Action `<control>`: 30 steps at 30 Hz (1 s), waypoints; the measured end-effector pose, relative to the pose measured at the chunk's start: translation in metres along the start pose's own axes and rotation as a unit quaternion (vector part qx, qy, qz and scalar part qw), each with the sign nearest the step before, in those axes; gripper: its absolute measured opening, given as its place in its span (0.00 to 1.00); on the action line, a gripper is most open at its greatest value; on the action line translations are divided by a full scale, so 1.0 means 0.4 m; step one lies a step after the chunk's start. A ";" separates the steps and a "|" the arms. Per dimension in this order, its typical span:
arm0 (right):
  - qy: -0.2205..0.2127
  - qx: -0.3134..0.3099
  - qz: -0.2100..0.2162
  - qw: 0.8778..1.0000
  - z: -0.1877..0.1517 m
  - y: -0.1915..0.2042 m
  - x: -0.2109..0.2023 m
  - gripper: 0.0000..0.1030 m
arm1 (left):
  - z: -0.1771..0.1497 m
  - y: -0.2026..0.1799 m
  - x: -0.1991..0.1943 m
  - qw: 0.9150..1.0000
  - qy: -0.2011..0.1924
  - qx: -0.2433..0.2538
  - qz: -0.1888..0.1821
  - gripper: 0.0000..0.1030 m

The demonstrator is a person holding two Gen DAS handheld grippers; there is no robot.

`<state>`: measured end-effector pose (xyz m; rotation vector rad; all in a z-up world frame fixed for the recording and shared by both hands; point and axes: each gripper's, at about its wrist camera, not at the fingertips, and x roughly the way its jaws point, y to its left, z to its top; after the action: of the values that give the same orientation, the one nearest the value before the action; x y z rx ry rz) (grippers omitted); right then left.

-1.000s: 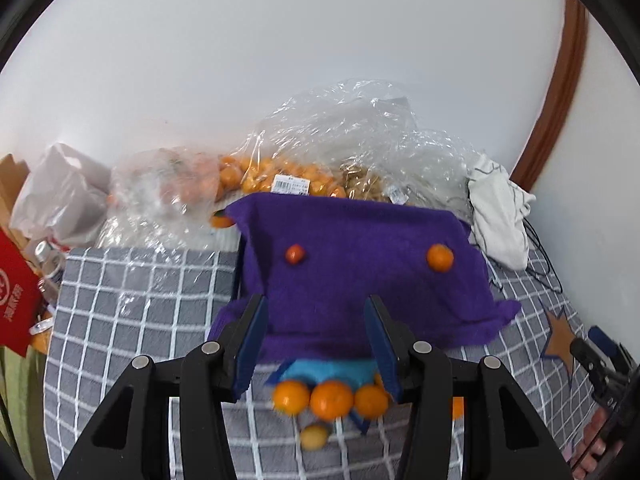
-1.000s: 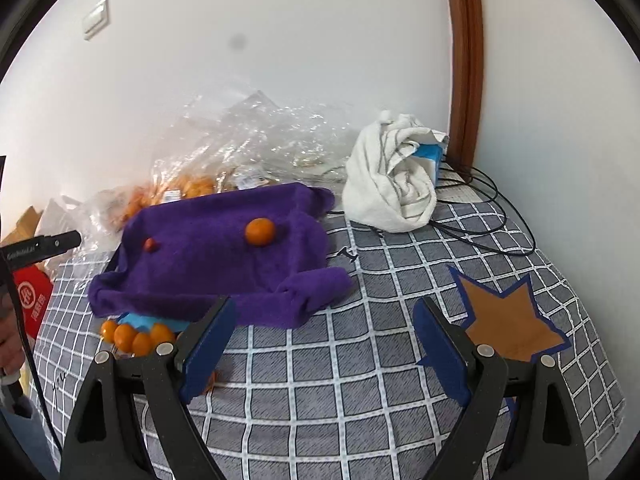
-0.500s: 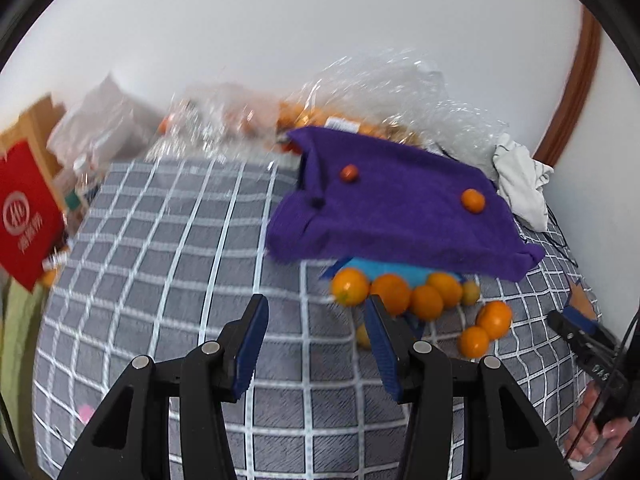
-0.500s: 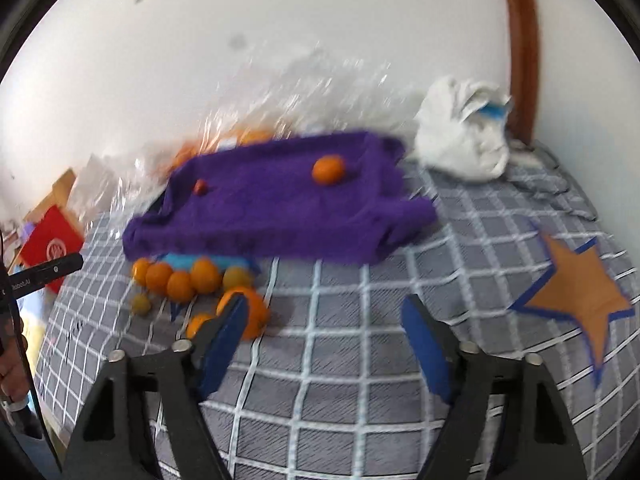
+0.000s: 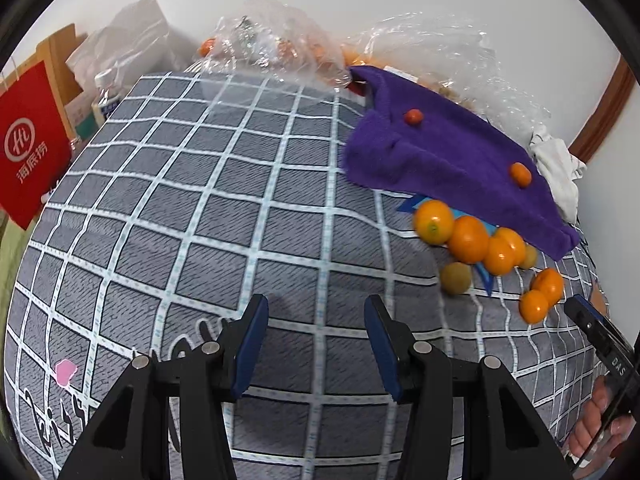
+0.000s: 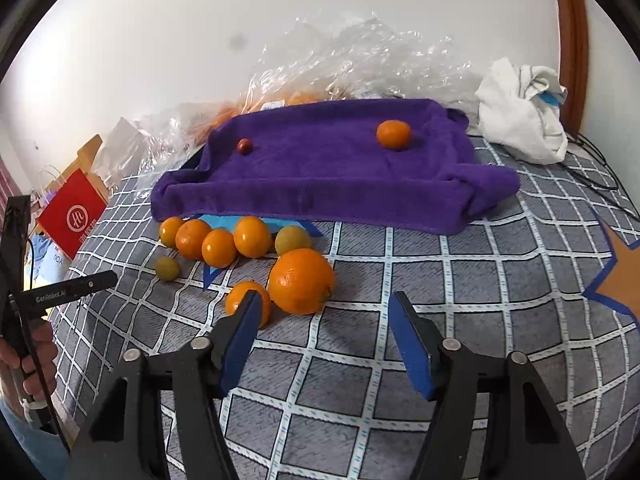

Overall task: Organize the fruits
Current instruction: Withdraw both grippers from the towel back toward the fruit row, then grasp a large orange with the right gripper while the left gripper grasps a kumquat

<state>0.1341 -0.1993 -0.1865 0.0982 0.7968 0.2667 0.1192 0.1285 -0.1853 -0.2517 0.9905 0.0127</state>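
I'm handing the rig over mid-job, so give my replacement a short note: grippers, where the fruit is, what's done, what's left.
Left gripper: open, empty, over bare checked grey cloth.
Right gripper: open and empty, its fingers have just been closing; it points at the big orange, with a smaller orange by its left finger.
Fruit: a row of small oranges and two greenish fruits lie at the front edge of the purple towel.
Done: one small orange and one small red fruit sit on the towel.
Left: every loose fruit on the cloth.
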 end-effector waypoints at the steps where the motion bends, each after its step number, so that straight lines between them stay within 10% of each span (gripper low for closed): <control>1: 0.002 0.002 -0.001 1.000 0.002 0.001 0.005 0.60 | -0.001 0.008 0.001 1.000 0.001 -0.002 -0.001 0.46; 20: 0.041 0.041 0.072 0.996 0.044 0.011 0.096 0.51 | -0.006 0.053 -0.020 0.999 -0.013 -0.014 -0.027 0.46; 30: 0.020 0.053 0.035 0.998 0.031 -0.056 0.031 0.40 | -0.006 0.017 -0.008 1.000 -0.008 -0.001 -0.031 0.46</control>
<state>0.1555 -0.2173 -0.1906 0.2218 0.8476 0.2942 0.1144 0.1347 -0.1853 -0.2826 0.9669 -0.0403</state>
